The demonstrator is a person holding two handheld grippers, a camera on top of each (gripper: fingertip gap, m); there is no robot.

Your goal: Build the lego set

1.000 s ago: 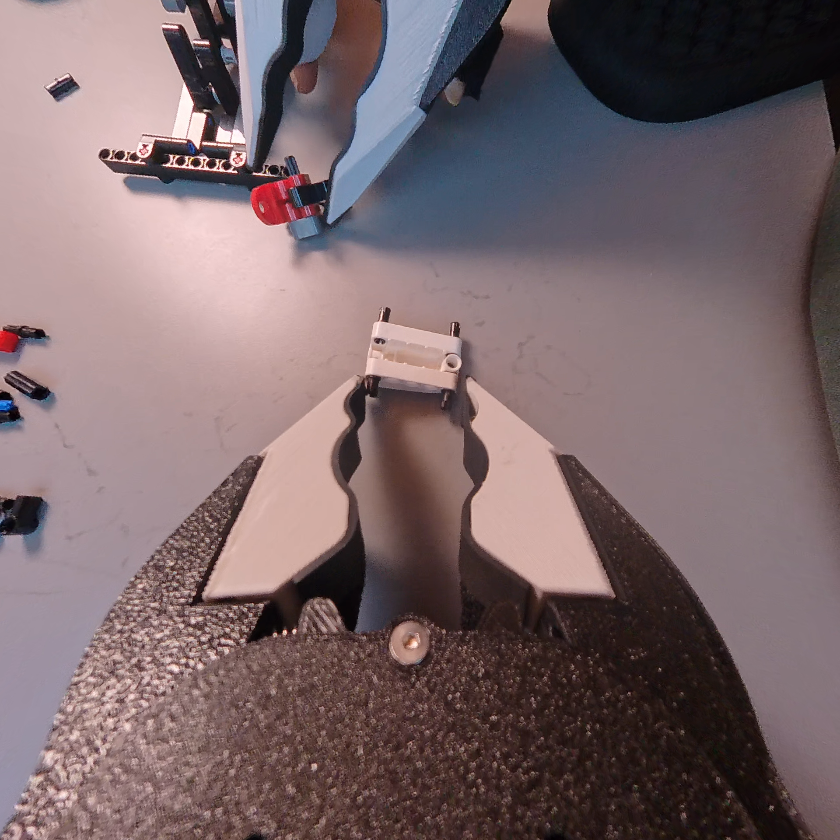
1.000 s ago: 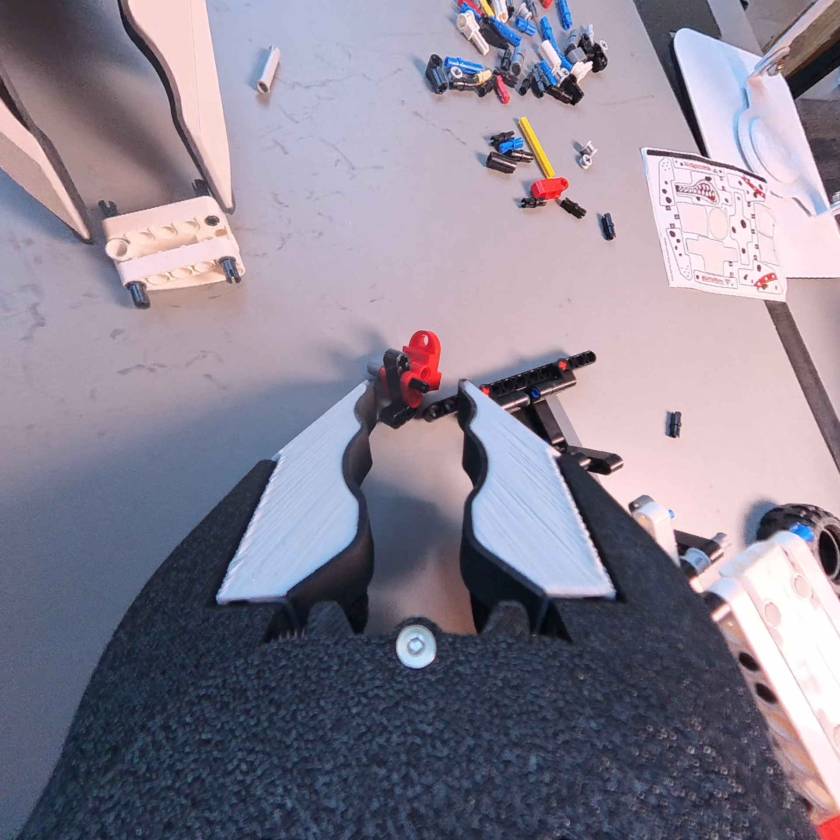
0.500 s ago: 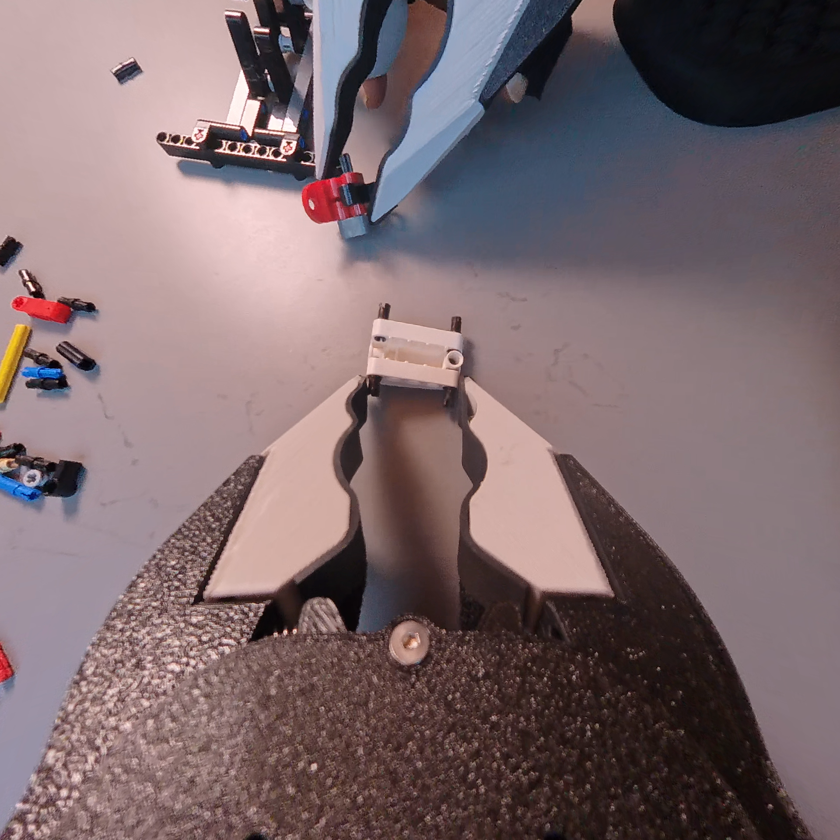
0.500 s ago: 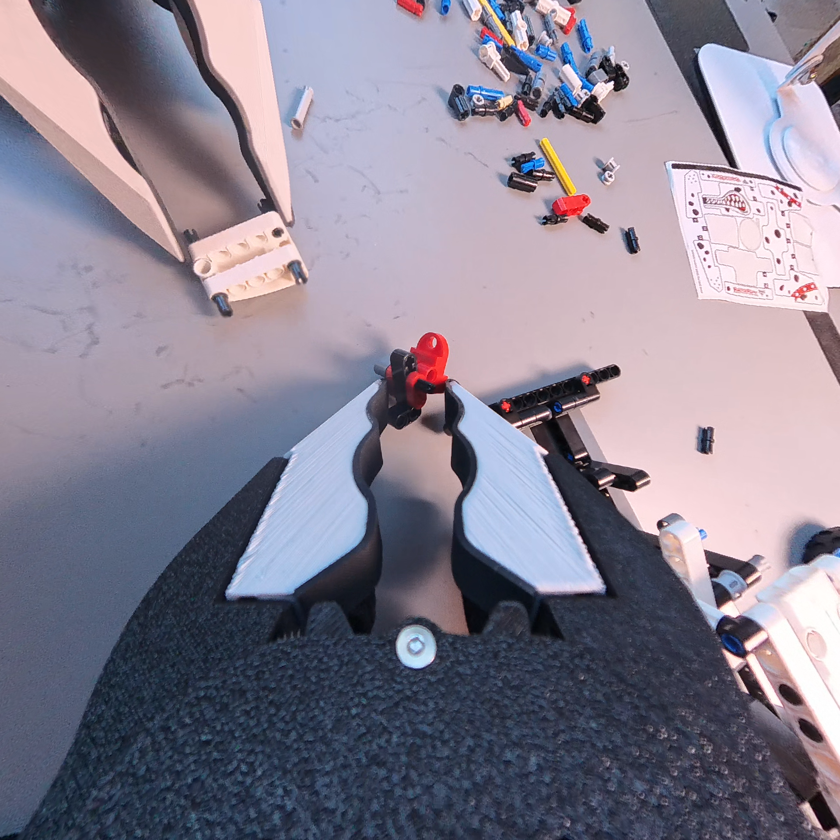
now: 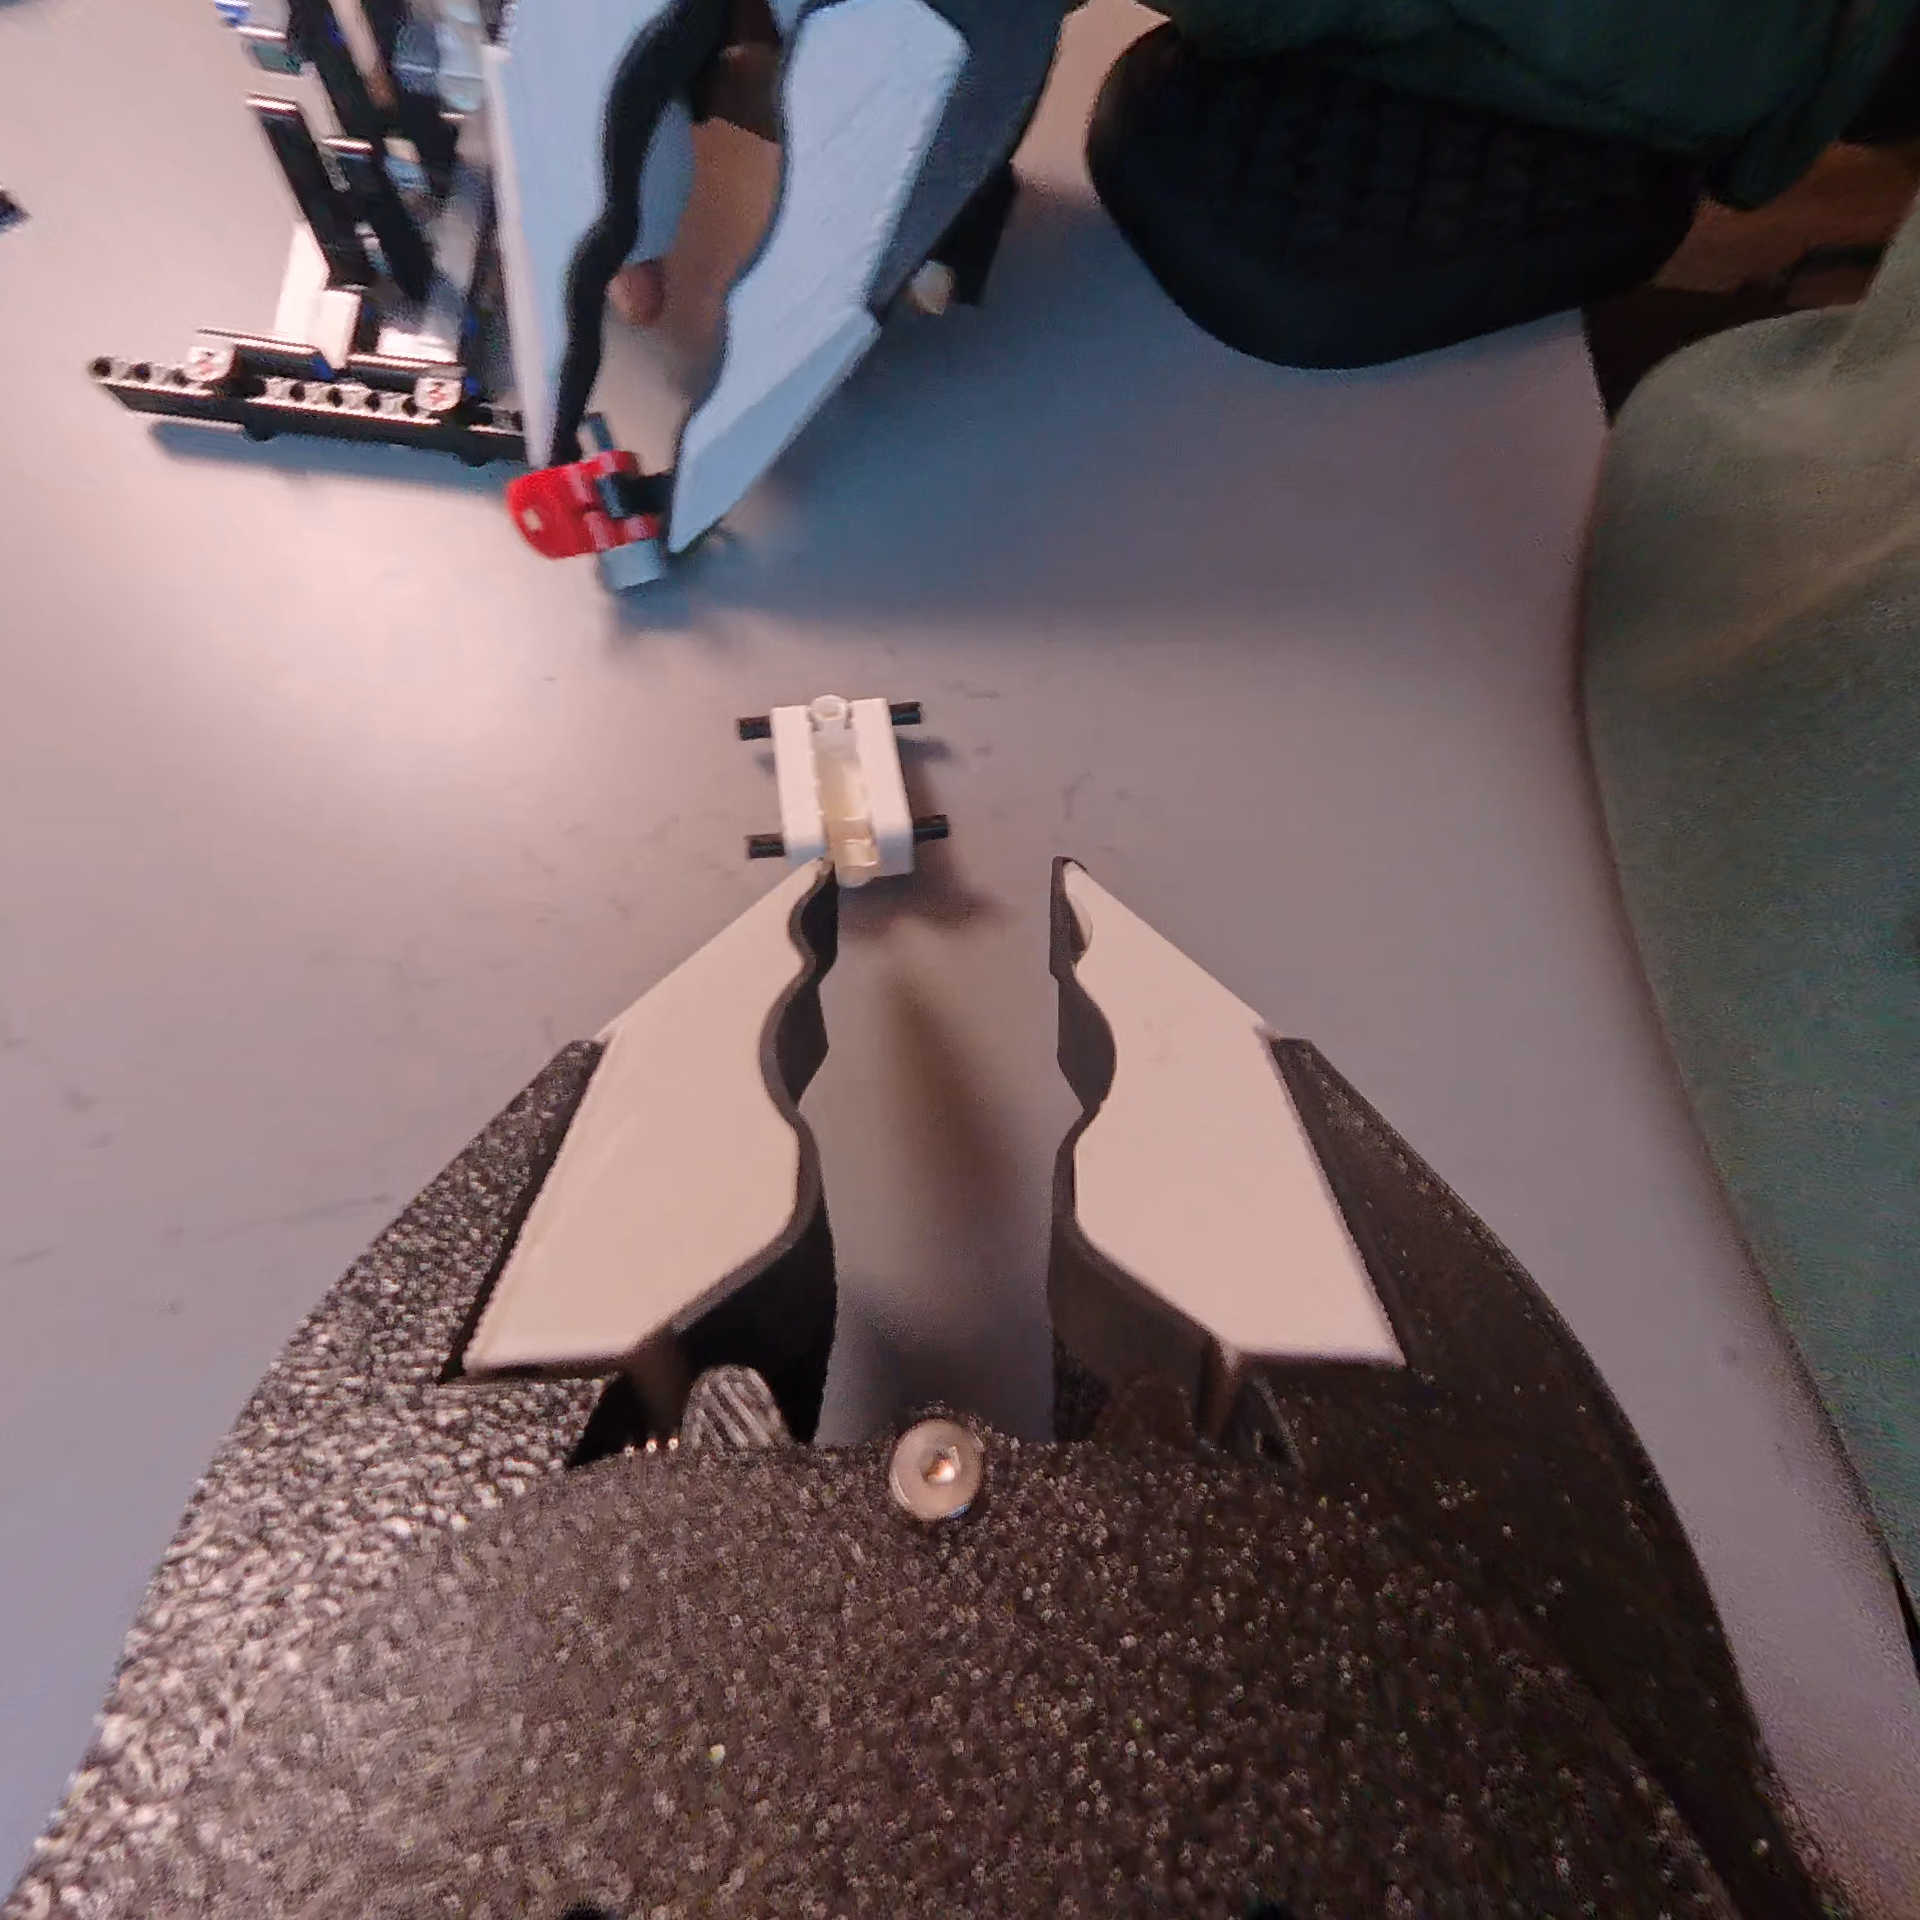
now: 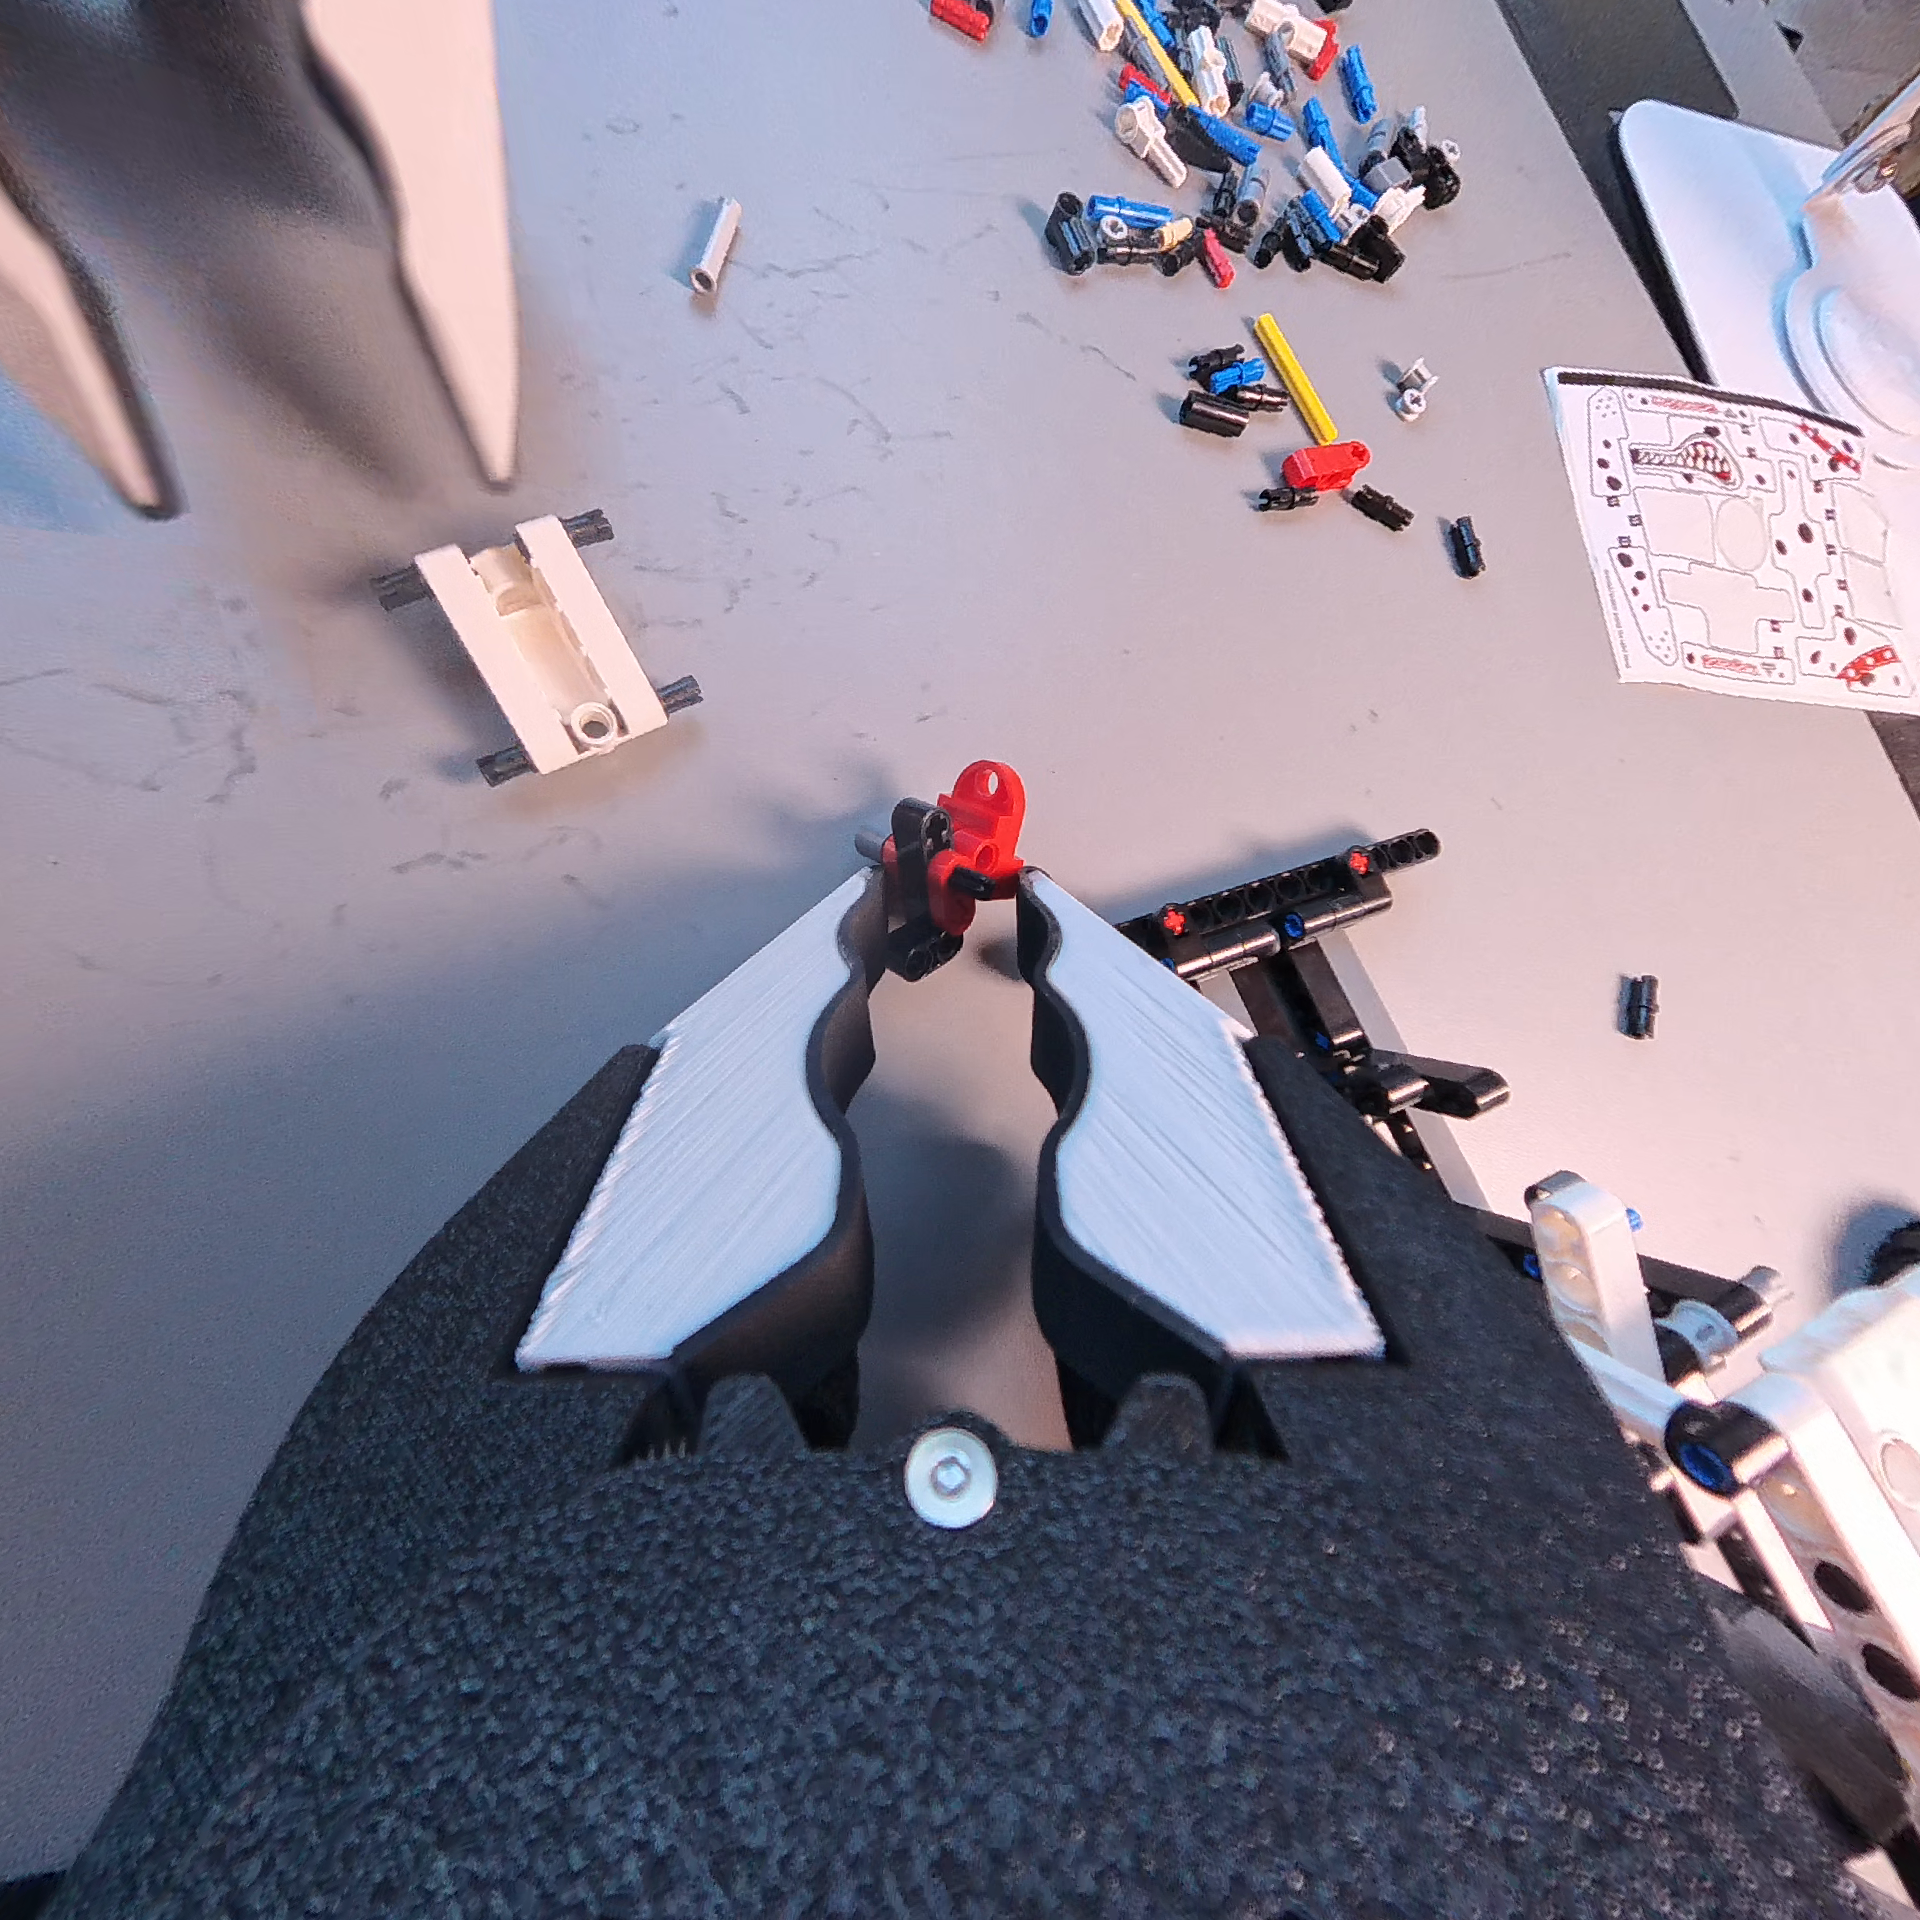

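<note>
My grey table (image 6: 935,499) fills both views. Off past the right-hand finger of my right gripper (image 6: 943,883) sits the partly built white-and-black model (image 6: 1704,1392), and ahead of it a black frame of beams (image 6: 1288,914) lies flat, just beside that same fingertip. Farther ahead and to the right lies a printed sticker sheet (image 6: 1745,540), with a loose pile of small parts (image 6: 1247,156) well beyond the tips. My left gripper (image 5: 940,878) has its fingers spread wide and grips nothing — the white block with black pins (image 5: 842,784) lies on the table just ahead of its left fingertip, so close that I cannot tell whether they touch. In the right wrist view the same block (image 6: 540,644) sits well ahead and to the left of my right fingers. Those fingers are pinched onto a small red-and-black connector piece (image 6: 956,857), held right at the tips — the red lug points forward, away from me. A lone grey tube (image 6: 715,244) lies far ahead on the left.
</note>
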